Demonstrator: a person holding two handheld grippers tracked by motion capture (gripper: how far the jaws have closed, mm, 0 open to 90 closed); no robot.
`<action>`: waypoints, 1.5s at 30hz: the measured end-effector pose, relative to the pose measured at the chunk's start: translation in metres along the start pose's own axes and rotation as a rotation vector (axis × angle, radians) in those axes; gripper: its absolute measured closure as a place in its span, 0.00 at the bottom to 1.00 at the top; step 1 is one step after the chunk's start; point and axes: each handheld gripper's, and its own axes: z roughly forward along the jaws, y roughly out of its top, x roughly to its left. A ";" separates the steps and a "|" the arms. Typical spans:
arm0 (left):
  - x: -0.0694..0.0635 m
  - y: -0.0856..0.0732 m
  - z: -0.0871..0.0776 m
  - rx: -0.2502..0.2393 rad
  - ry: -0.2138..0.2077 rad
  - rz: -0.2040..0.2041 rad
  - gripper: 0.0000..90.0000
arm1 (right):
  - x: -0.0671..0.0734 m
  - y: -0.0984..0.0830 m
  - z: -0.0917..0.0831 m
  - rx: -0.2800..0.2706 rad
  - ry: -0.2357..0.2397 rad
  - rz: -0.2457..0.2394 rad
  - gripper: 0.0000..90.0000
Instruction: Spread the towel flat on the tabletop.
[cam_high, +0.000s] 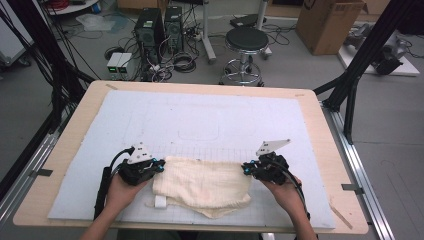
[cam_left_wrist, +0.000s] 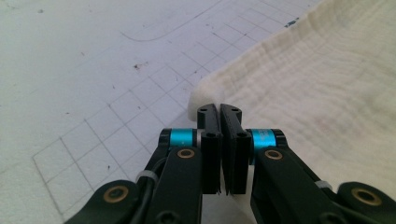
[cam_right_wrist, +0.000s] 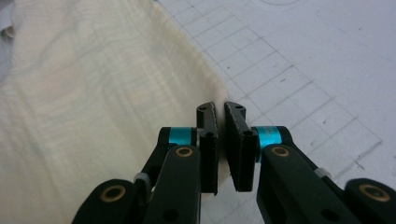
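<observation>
The left gripper (cam_high: 161, 165) is clenched on the near left corner of the cream cloth (cam_high: 202, 186), its jaws pinching the folded edge between them. The right gripper (cam_high: 245, 169) is likewise clamped on the cloth's opposite corner, with fabric caught between its nearly closed jaws. The cloth lies spread between the two grippers on the white gridded mat (cam_high: 200, 125), its bulk sagging toward the person. Beyond the grippers the mat runs bare over the wooden table (cam_high: 310, 100).

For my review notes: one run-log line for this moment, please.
left gripper: shut on cream gauze cloth corner | right gripper: shut on opposite corner
</observation>
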 end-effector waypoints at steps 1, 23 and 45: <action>0.000 0.000 0.000 0.000 0.000 0.000 0.96 | 0.000 0.000 0.000 0.005 -0.005 0.002 0.94; 0.091 0.073 0.042 -0.087 0.158 -0.180 0.96 | -0.064 0.087 0.031 -0.078 -0.164 0.008 0.93; 0.063 0.043 0.000 -0.143 0.015 -0.159 0.62 | -0.040 0.063 0.008 -0.178 -0.062 0.002 0.58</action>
